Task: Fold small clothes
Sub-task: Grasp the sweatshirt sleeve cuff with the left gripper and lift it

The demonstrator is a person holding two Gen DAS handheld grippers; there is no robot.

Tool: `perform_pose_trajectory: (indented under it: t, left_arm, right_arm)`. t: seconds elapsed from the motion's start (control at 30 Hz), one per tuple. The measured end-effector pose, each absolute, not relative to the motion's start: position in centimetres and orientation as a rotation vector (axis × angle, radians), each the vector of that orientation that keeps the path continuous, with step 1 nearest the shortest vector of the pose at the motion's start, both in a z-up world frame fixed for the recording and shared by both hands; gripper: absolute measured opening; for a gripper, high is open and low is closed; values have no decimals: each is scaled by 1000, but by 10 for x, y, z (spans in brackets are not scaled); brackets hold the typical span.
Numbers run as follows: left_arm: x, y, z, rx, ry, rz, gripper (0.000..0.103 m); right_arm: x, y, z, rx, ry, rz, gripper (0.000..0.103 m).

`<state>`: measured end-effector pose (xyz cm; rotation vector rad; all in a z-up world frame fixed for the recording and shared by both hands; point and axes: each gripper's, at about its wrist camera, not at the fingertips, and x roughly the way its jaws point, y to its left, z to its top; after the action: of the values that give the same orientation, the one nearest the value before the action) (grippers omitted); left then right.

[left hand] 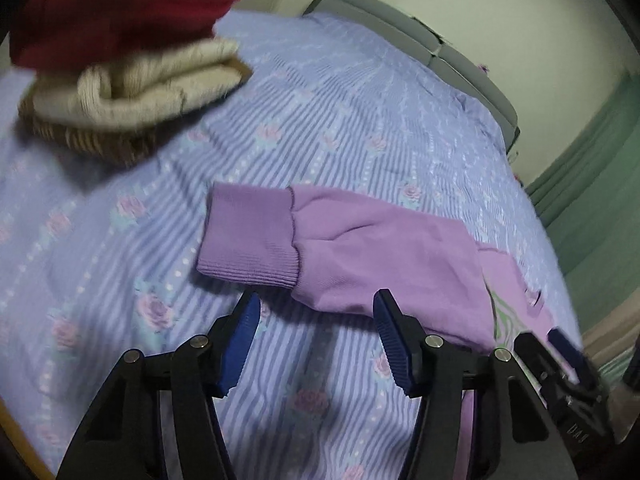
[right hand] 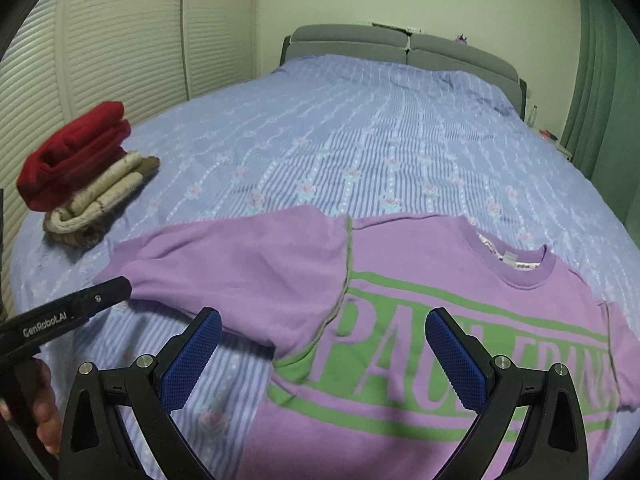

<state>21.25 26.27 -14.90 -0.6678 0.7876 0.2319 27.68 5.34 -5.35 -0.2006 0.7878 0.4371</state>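
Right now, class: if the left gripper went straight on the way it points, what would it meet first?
Probably the purple sweatshirt's sleeve, near its ribbed cuff; the open left gripper points there, though depth is unclear.

Sweatshirt runs out of frame; stack blurs.

In the right wrist view the sweatshirt's green lettering is cut at the right edge, its hem lost behind the right gripper. The hand left of the sweatshirt shows only in part at the frame edge. In the left wrist view the folded stack beyond the sweatshirt's sleeve is smeared, its red top cropped; small items by the headboard are too small to tell.
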Motion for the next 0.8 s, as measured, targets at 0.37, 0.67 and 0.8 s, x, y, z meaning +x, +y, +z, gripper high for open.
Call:
perform_pose_trajectory:
  t: [0.37, 0.67, 0.8]
  left_arm:
    - [232, 287, -170, -801, 748, 209, 47]
    - [243, 253, -103, -454, 654, 218, 24]
    - [255, 220, -44, -267, 551, 166, 24]
  right_arm:
    - [295, 52, -66, -191, 830, 403, 103]
    - [301, 26, -60, -154, 830, 356, 103]
    - [302, 0, -50, -119, 816, 325, 103]
